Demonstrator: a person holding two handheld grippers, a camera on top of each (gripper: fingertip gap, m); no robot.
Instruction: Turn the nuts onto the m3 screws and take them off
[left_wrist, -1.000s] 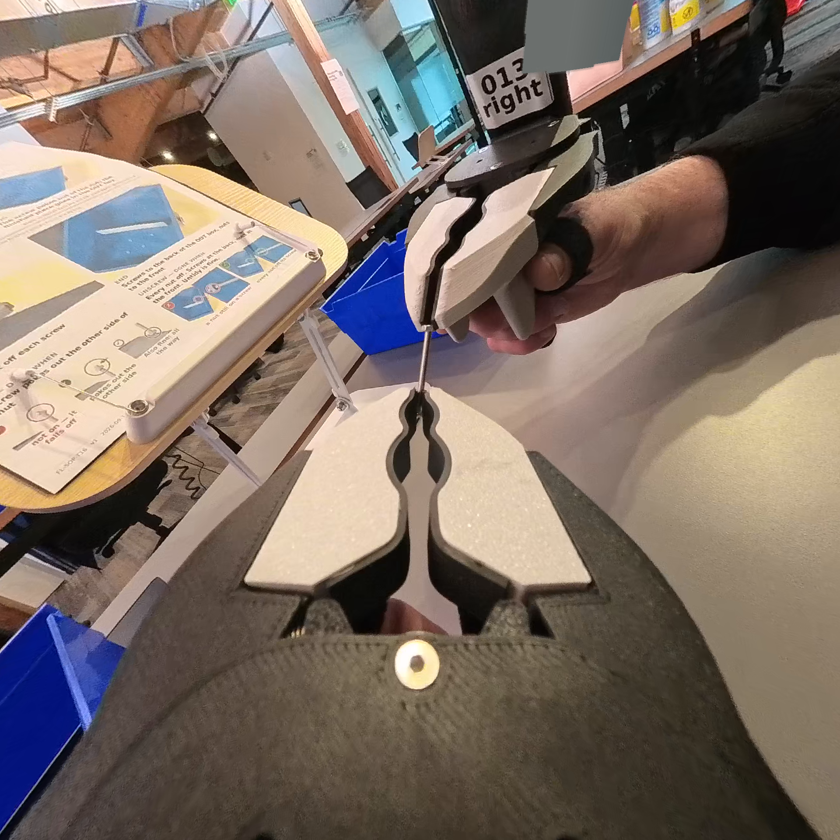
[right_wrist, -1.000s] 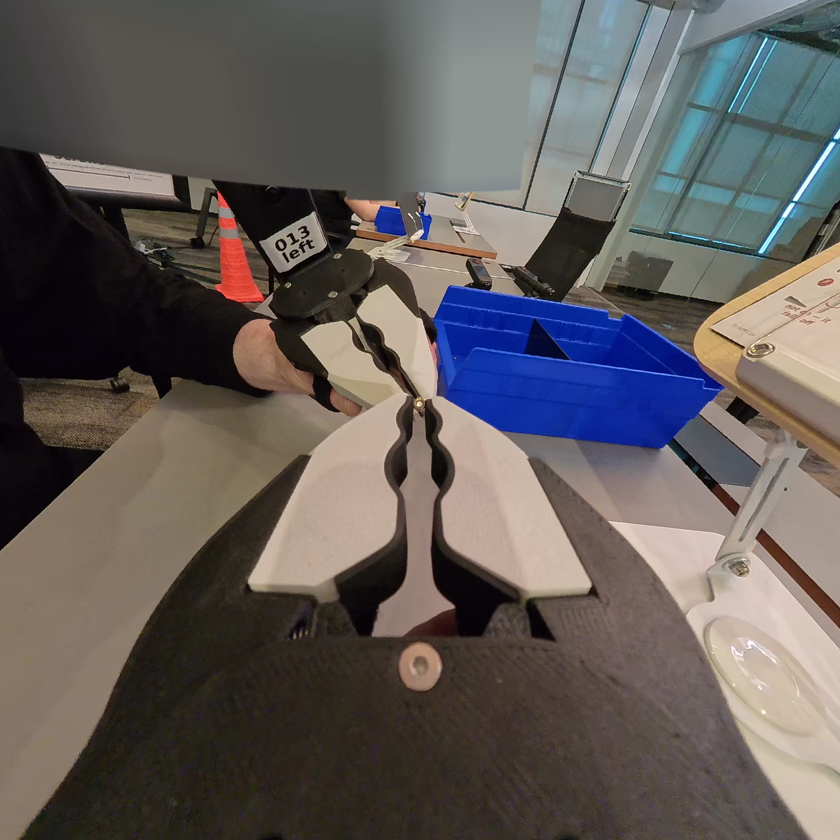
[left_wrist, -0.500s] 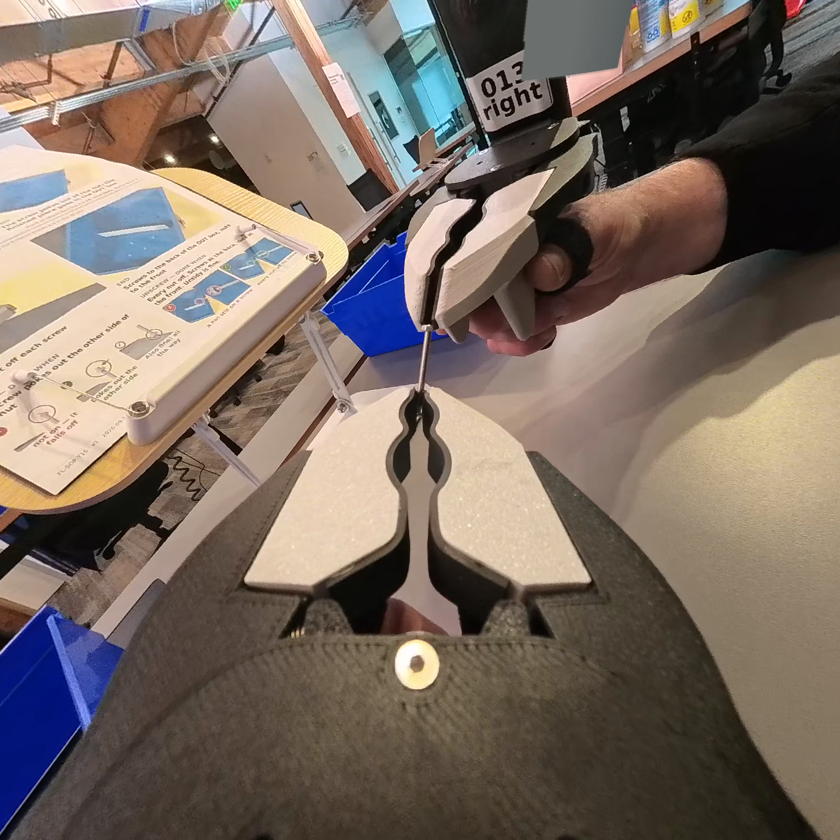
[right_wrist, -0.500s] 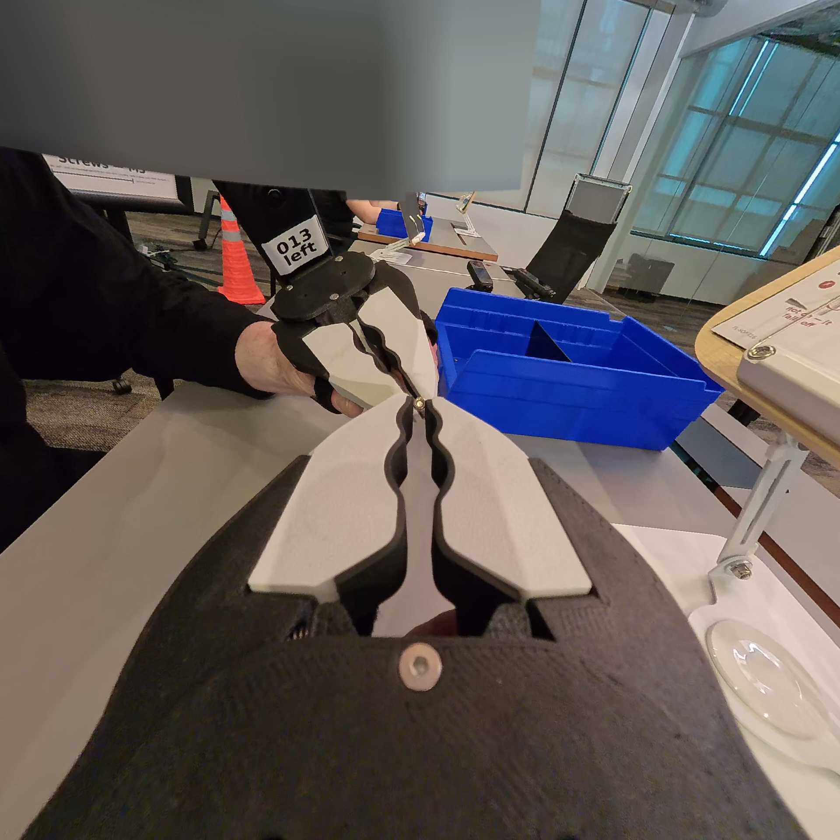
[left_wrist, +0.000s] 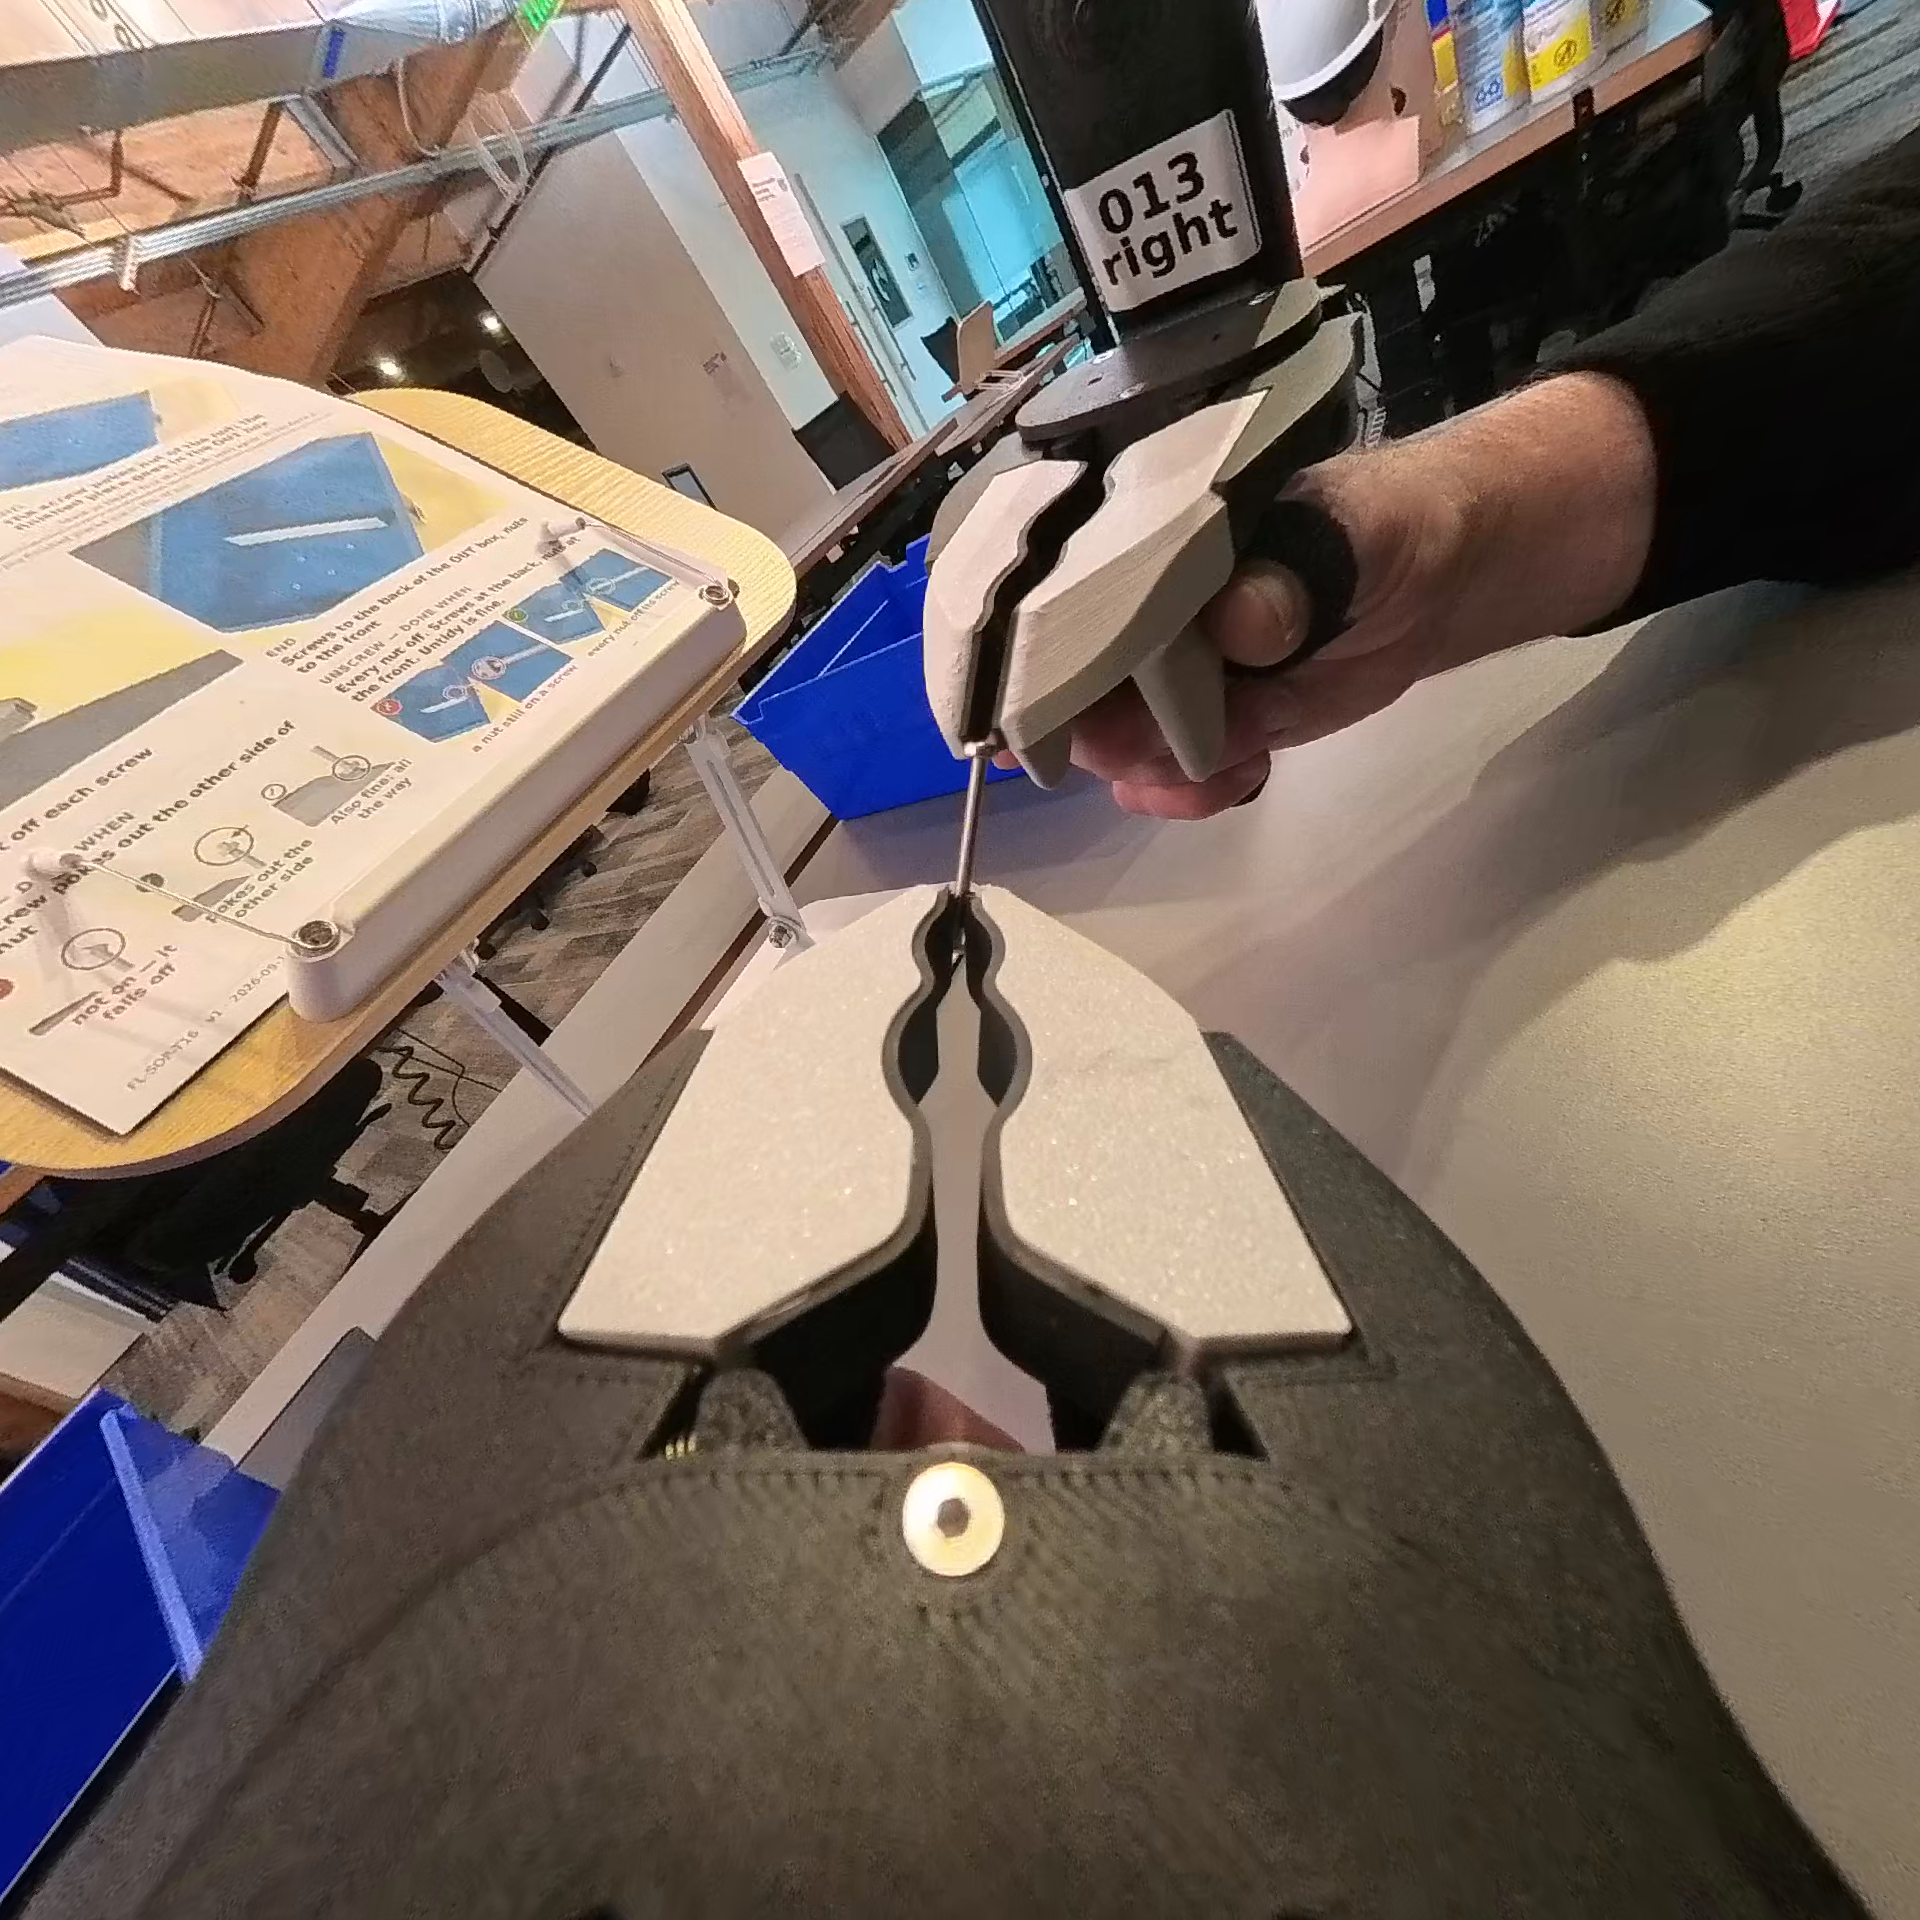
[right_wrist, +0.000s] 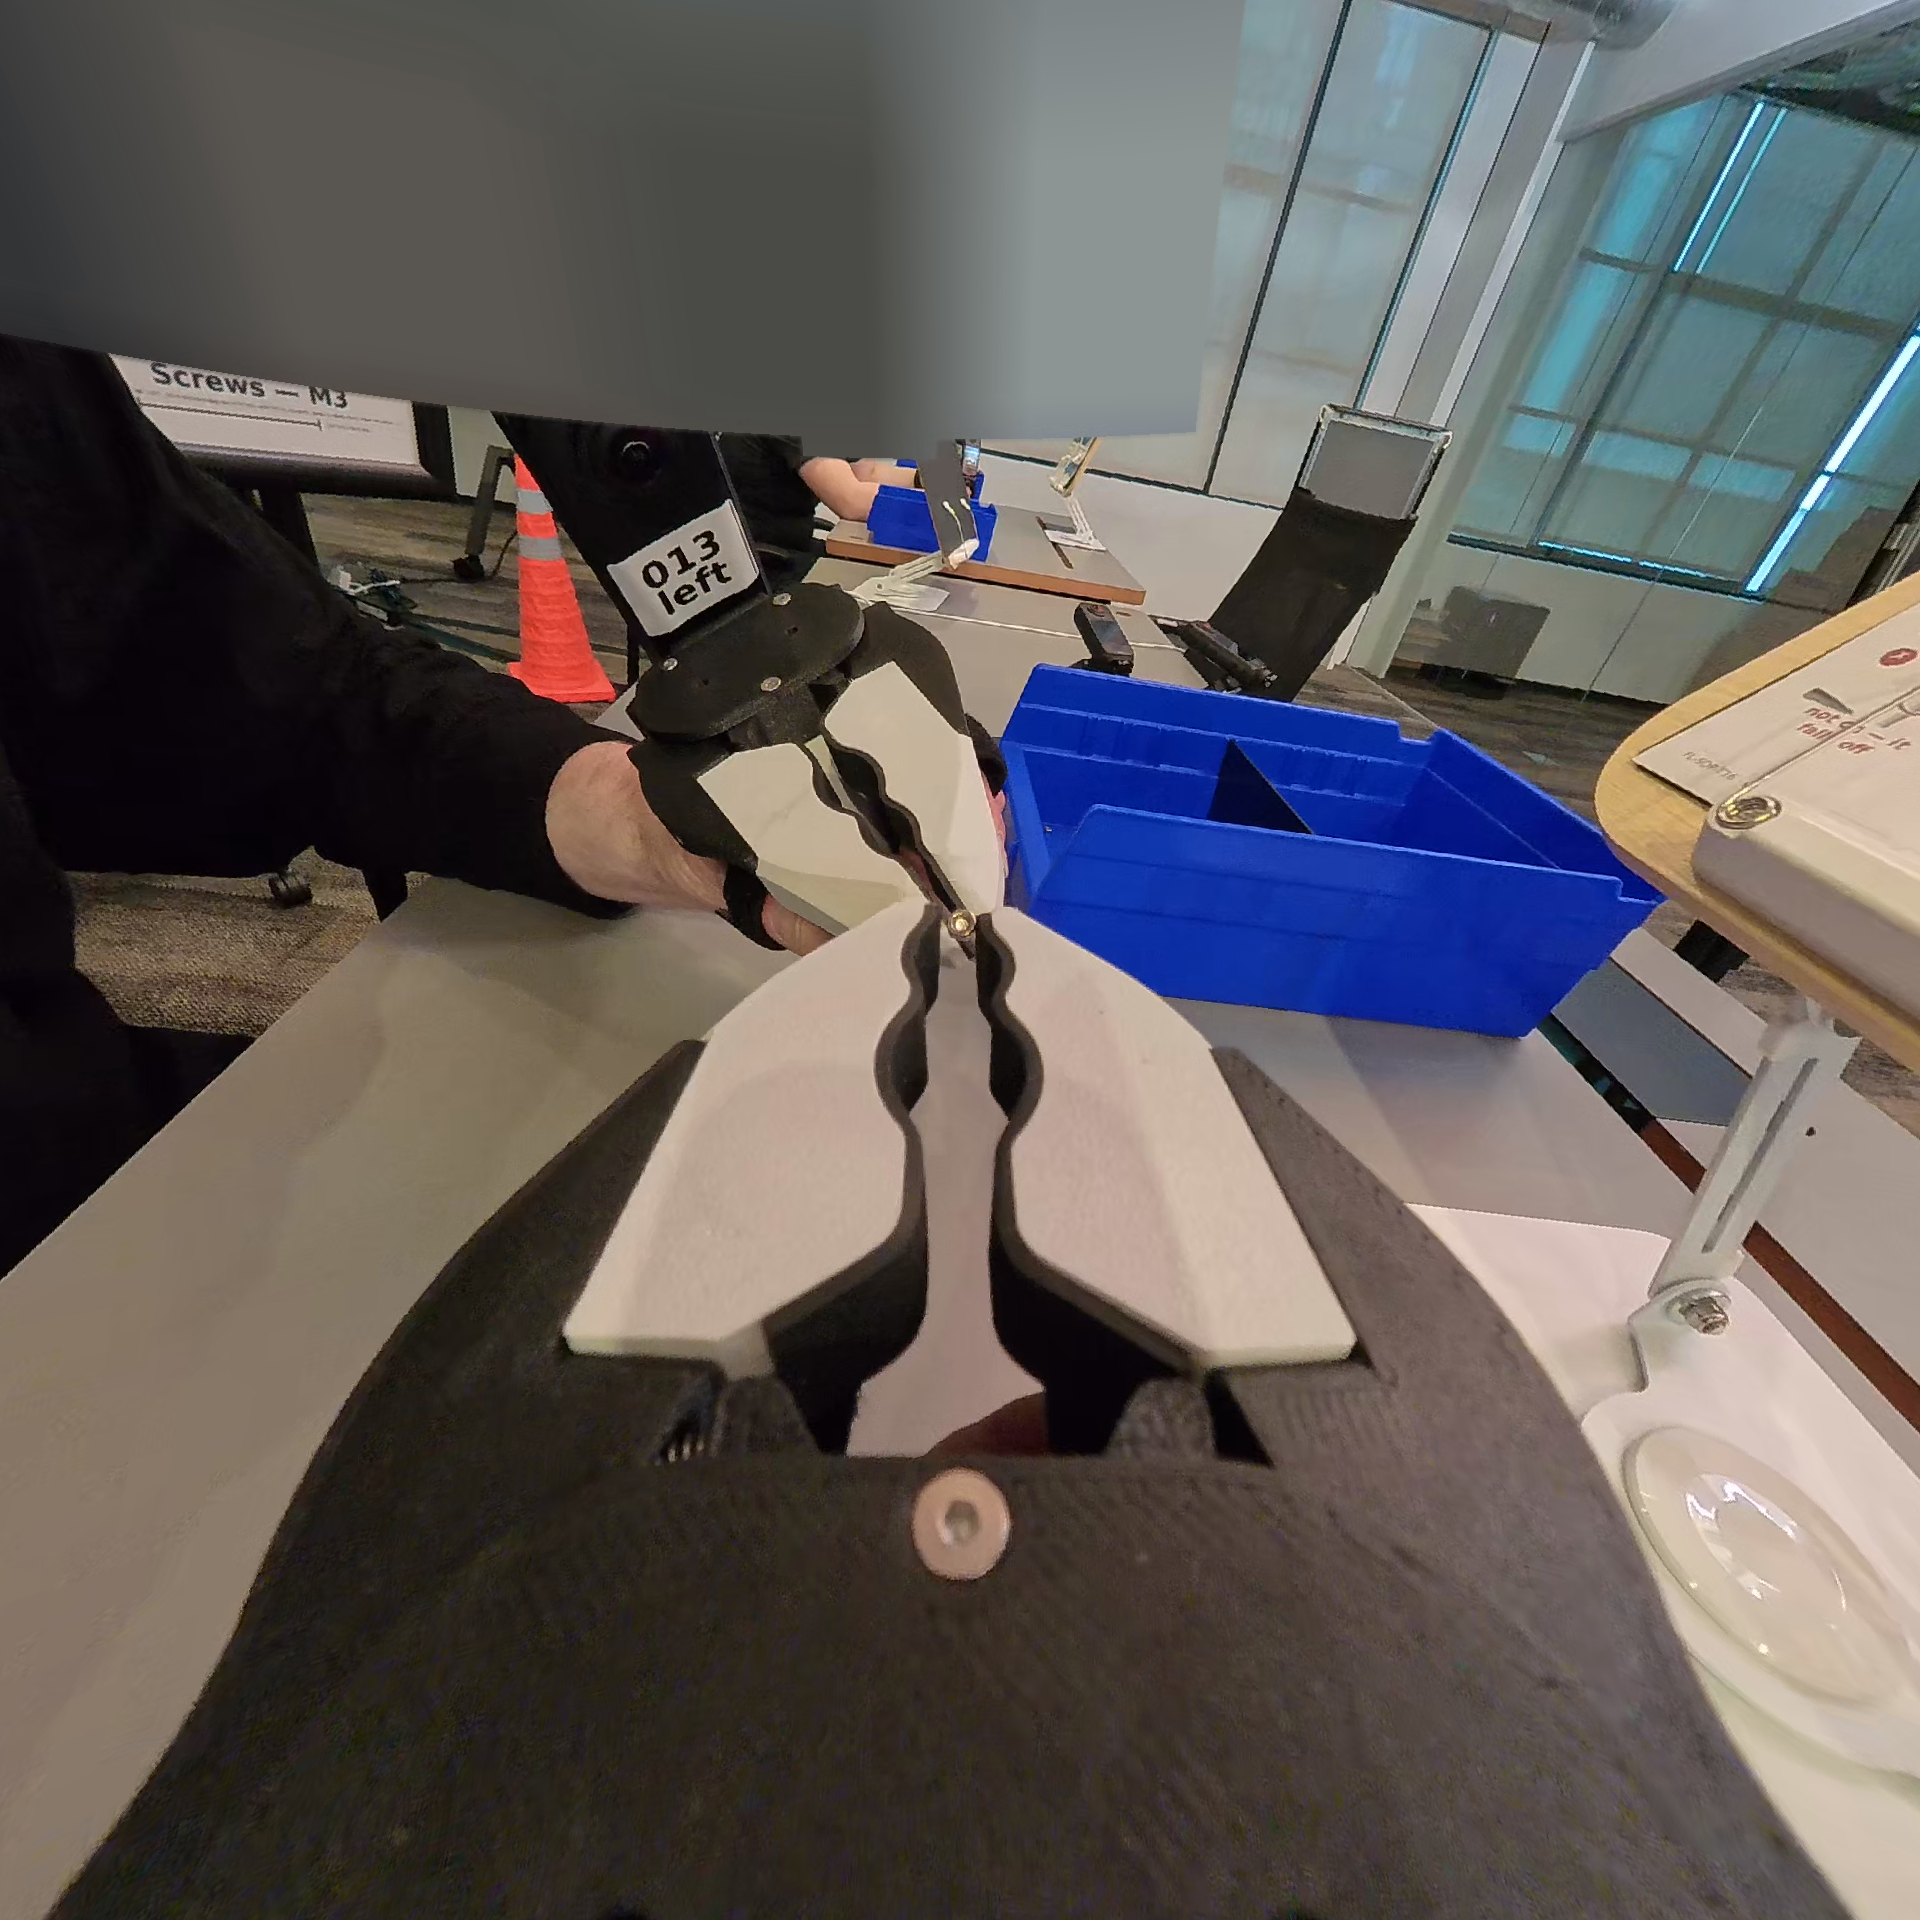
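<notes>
A thin M3 screw (left_wrist: 968, 821) spans the short gap between my two grippers above the grey table. My left gripper (left_wrist: 956, 920) is shut on the screw's lower end. My right gripper (left_wrist: 979, 732) comes in from above, and its tips are shut on a small nut (right_wrist: 961, 920) at the screw's upper end. In the right wrist view my right gripper (right_wrist: 961, 925) meets the left gripper (right_wrist: 940, 883) tip to tip, and the screw's shaft is hidden between them. A hand holds each gripper.
A blue bin (right_wrist: 1299, 914) stands on the table behind the grippers and shows in the left wrist view (left_wrist: 842, 717). An instruction board (left_wrist: 312, 727) on a stand overhangs one side. A white mat (right_wrist: 1538, 1309) carries a clear dish (right_wrist: 1766, 1558). Another blue bin (left_wrist: 73, 1579) is near me. Both grippers' tips are close together, under 4 cm apart.
</notes>
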